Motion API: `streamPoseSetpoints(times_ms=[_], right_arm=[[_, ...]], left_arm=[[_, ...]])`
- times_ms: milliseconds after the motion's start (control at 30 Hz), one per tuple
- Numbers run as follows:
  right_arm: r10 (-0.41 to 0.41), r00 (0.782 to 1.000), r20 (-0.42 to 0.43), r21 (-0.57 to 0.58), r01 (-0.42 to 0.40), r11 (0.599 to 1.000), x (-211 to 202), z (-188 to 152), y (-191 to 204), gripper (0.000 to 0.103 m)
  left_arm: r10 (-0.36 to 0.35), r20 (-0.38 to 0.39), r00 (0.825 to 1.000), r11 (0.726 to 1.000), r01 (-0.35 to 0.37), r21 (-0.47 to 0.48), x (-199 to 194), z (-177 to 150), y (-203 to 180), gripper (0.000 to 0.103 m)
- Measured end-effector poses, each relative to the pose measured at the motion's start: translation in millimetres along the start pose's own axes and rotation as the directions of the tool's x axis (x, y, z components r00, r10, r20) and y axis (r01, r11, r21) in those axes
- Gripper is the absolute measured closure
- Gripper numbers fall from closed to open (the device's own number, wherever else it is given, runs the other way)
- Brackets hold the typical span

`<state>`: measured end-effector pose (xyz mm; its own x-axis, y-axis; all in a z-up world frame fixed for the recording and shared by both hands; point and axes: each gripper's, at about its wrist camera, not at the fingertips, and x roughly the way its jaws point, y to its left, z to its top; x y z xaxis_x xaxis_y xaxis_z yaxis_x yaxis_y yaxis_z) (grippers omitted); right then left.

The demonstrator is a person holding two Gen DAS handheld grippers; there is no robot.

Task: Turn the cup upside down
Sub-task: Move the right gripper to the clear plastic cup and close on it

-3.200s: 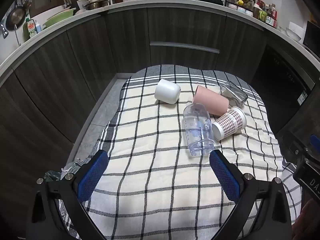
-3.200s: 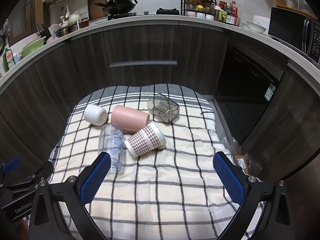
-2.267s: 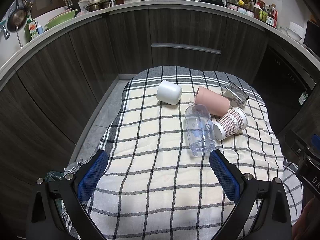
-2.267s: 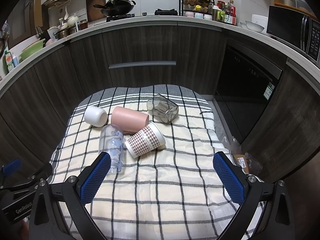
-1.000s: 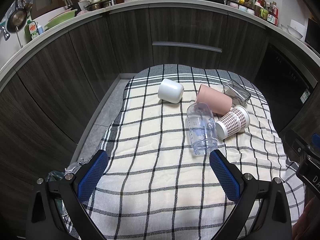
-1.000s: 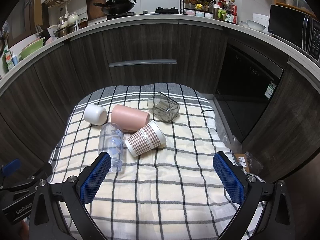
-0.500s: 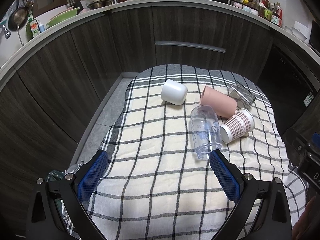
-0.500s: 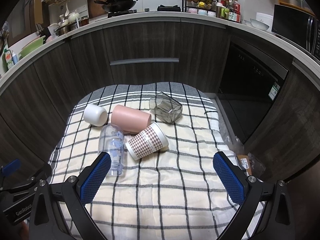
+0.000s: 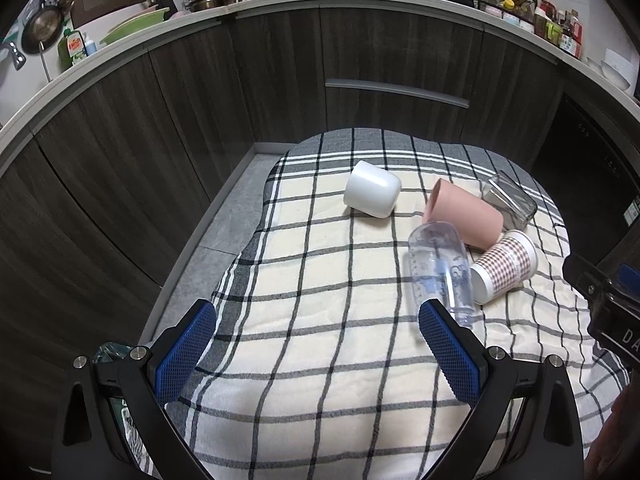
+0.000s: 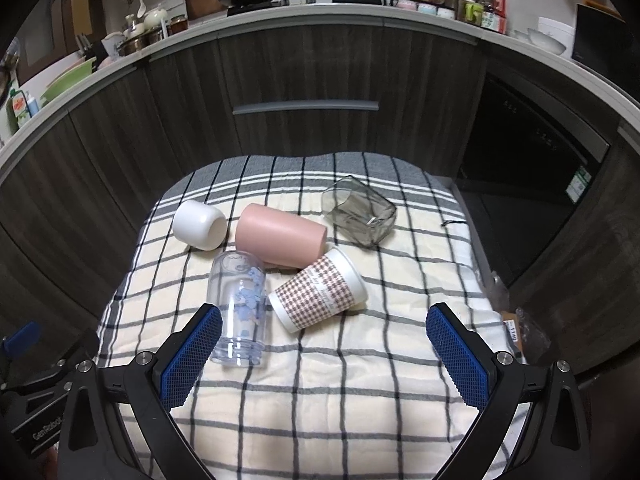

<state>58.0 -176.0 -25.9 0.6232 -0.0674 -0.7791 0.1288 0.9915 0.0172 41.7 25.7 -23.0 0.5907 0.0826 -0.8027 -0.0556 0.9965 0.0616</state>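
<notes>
Both tongs crept closer, spread, empty; clear cup point(image 10: 239, 306) touching pink cup point(image 10: 280, 237), checked cup point(image 10: 320, 289) alongside.

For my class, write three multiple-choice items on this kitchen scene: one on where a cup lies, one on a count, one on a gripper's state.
1. What lies farthest left on the checked cloth?
A. white cup
B. grey glass
C. pink cup

2. How many vessels lie on the cloth?
A. three
B. five
C. seven

3. The right gripper is:
A. shut on a cup
B. open, holding nothing
C. shut, holding nothing

Key:
1 A: the white cup is left of the pink cup and grey glass.
2 B: those three plus the clear cup and checked paper cup.
3 B: its jaws stand wide apart with nothing between.
</notes>
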Motion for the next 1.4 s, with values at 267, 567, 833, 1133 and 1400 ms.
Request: streamPoseSetpoints(times_ms=[267,567,833,1133,1400], right_arm=[[0.046,0.996,-0.074,-0.054,-0.050,0.997,42.0,16.8,28.3,0.001],[0.078,0.981,-0.176,-0.126,-0.101,0.987,91.5,36.2,64.4,0.005],[0.059,0.952,-0.300,-0.162,-0.111,0.980,144.5,44.4,87.4,0.005],[0.029,0.914,-0.404,-0.157,-0.101,0.982,187.3,31.4,96.0,0.006],[0.055,0.883,-0.465,-0.132,-0.131,0.983,206.2,16.6,101.7,0.030]], left_arm=[[0.007,-0.034,0.999,1.000,-0.006,0.020,30.4,8.5,10.3,0.000],[-0.013,-0.060,0.998,1.000,0.014,0.011,61.2,20.5,23.7,0.000],[-0.037,-0.099,0.994,0.999,0.039,0.016,85.3,21.8,23.0,0.000],[-0.038,-0.135,0.990,0.999,0.039,0.006,104.0,14.4,29.0,0.000],[-0.041,-0.153,0.987,0.999,0.042,0.004,106.5,4.5,33.4,0.000]])
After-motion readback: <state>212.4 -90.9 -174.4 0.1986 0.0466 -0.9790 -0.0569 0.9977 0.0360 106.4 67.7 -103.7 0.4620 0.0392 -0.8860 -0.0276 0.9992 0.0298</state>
